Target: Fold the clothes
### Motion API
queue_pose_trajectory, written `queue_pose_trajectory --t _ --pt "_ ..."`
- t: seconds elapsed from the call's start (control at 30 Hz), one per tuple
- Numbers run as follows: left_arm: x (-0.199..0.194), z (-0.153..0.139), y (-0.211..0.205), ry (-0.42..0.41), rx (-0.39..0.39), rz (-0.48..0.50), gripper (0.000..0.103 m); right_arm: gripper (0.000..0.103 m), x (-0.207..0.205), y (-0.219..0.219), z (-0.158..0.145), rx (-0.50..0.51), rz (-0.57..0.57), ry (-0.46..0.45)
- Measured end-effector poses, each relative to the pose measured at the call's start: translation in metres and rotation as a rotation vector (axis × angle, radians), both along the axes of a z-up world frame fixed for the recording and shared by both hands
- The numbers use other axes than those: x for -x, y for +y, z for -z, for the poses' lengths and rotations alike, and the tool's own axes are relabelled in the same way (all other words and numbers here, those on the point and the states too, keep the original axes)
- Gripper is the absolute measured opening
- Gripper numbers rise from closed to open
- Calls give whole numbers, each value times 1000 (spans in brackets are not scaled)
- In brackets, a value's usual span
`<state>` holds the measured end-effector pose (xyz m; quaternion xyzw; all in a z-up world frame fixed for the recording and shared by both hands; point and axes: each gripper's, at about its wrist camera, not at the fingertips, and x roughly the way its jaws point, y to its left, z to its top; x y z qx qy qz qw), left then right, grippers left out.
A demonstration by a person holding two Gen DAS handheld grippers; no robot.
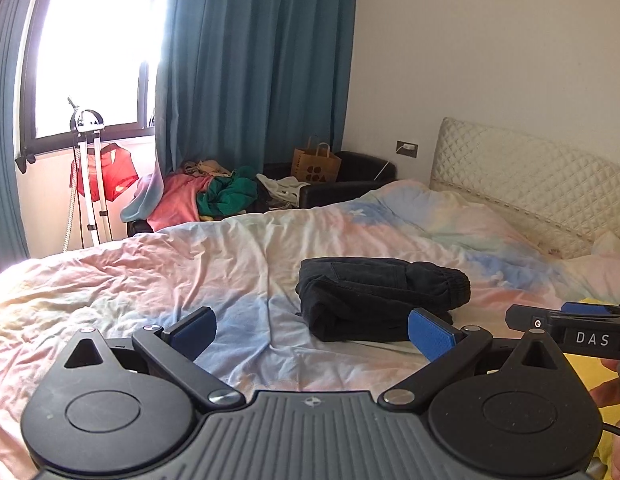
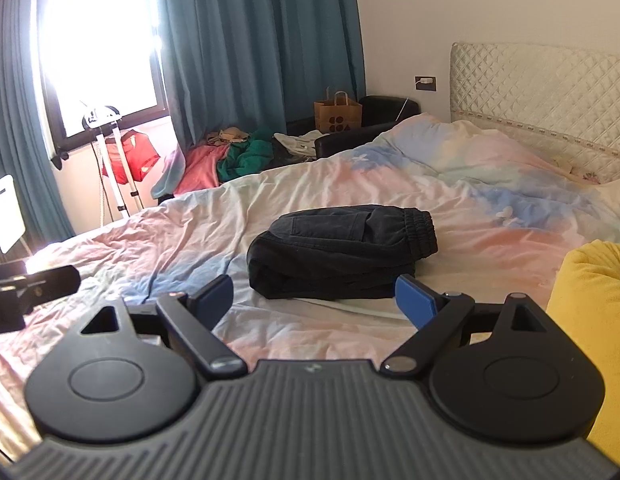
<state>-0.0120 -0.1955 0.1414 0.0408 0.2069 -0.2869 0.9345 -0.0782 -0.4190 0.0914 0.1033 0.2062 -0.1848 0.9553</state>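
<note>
Folded black trousers on pastel bedspread, beyond spread fingers.

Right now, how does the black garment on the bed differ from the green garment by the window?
The black trousers are folded into a neat bundle; the green garment is crumpled. The black trousers lie alone on the bed, near both open tongs; the green garment sits in a heap of clothes beyond the bed. Both are untouched.

Folded trousers: you see plain black.
Bed sheet: pastel pink, blue, cream blotches.
Curtains: teal.
Headboard: cream, diamond-quilted.
Your claw pads: blue.
Cloth at your right: yellow.
</note>
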Motion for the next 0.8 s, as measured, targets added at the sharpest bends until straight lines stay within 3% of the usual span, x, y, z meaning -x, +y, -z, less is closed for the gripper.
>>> queue_pose_trajectory --t 0.33,0.8 --pt "-3 4 13 -1 0 -16 103 90 7 29 -2 79 23 -16" --pt "7 1 18 -3 -7 -17 103 90 21 44 0 89 33 -21"
